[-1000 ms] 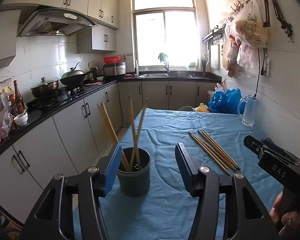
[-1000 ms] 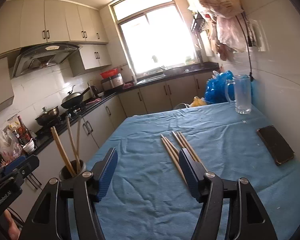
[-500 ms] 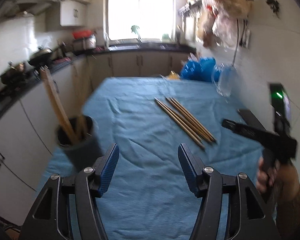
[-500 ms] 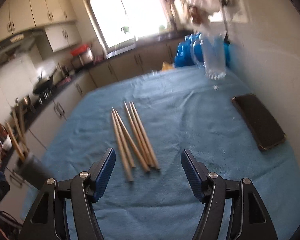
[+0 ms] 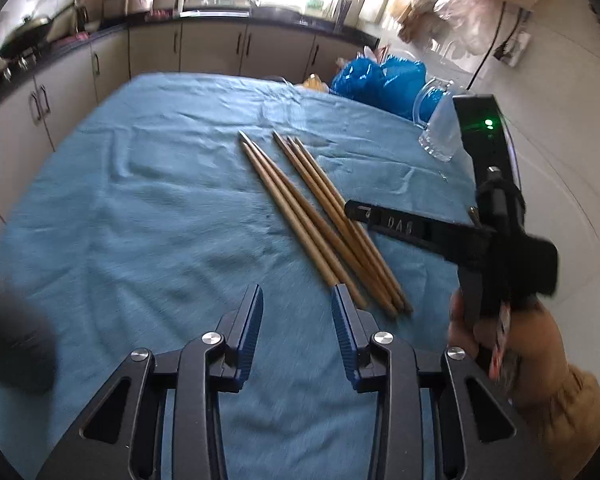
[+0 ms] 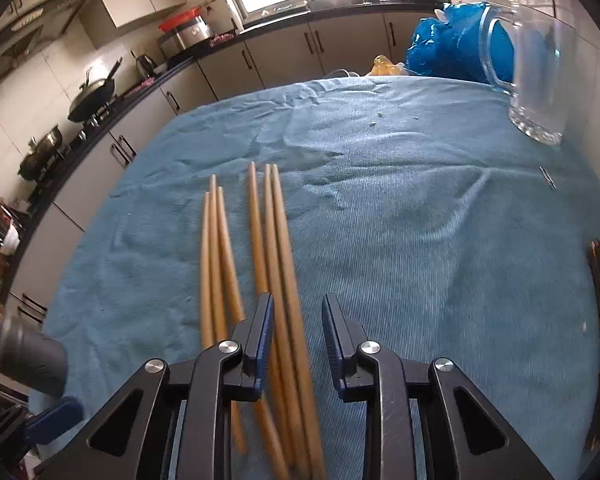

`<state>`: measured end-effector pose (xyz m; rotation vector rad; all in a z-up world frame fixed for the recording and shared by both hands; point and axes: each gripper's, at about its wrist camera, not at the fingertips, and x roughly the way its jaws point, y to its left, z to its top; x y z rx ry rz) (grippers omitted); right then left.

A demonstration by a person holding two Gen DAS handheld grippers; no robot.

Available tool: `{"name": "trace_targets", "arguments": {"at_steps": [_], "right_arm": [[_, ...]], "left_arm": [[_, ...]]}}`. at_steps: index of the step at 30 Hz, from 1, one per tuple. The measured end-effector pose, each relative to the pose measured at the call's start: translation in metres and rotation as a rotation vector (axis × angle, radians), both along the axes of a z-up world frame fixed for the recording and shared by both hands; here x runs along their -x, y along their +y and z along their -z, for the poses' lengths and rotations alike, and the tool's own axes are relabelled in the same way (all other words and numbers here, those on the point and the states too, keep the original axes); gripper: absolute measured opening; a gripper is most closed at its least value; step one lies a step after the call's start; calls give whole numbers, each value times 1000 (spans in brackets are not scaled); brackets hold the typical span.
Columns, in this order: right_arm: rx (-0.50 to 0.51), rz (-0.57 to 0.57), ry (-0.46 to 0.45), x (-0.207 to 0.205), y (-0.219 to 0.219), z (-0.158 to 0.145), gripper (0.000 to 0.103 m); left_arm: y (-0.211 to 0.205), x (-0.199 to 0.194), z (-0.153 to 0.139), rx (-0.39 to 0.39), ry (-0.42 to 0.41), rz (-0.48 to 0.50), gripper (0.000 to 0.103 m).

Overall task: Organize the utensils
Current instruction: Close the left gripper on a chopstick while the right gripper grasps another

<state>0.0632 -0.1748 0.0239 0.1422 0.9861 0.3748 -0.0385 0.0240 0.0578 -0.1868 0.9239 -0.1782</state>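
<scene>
Six wooden chopsticks [image 6: 256, 264] lay on the desk [image 6: 420, 240] in the middle of the right wrist frame, as two groups of three: three at the left and three at the right. In the left wrist frame the same six chopsticks [image 5: 320, 220] were seen at the centre. One glass mug [image 6: 538, 60] stood in the upper right of the frame. One dark holder cup [image 6: 32, 356] was at the lower left edge, blurred. One blue plastic bag [image 6: 456, 48] was behind the desk. Two claws were present, the left claw [image 5: 297, 328] and the right claw [image 6: 297, 332], each with two fingers.
</scene>
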Motion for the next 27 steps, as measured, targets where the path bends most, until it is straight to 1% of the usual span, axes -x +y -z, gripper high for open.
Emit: {"name": "trace_targets", "arguments": {"at_steps": [3,7,9,10,11,12,13,17,20,22,27], "right_arm": [[19,-11,-7,-7,1,1,22],[50,-35,-14,-9,5,0,21],[64,-47,-16,-10,6,0,21],[75,-47,-16,-11,4,1,21],[86,-46,-16,-11,3,1,17],[94,-43,-14,-11,2,1,13],[100,-39,-12,-11,-1,1,12],[125,-15,-3,-12,-10,0,10],[150,14,6,-9,-12,-1,9],[147,33,22,-7,-14,-1,9],[143,65,75,17,-29,-2,8]], "left_arm": [[-6,-23,13,25,32,3,34],[-18,-43,27,6,62,31,33],[-24,-49,33,-28,78,35,21],[-25,-51,35,-26,79,39,20],[-24,-53,35,-27,78,33,19],[-24,-54,35,-31,81,30,15],[-24,-55,36,-43,87,26,13],[-26,-62,36,-64,90,22,12],[-25,-63,35,-65,107,22,10],[-25,-65,36,-68,121,28,8],[-7,-33,35,-28,179,72,7]]}}
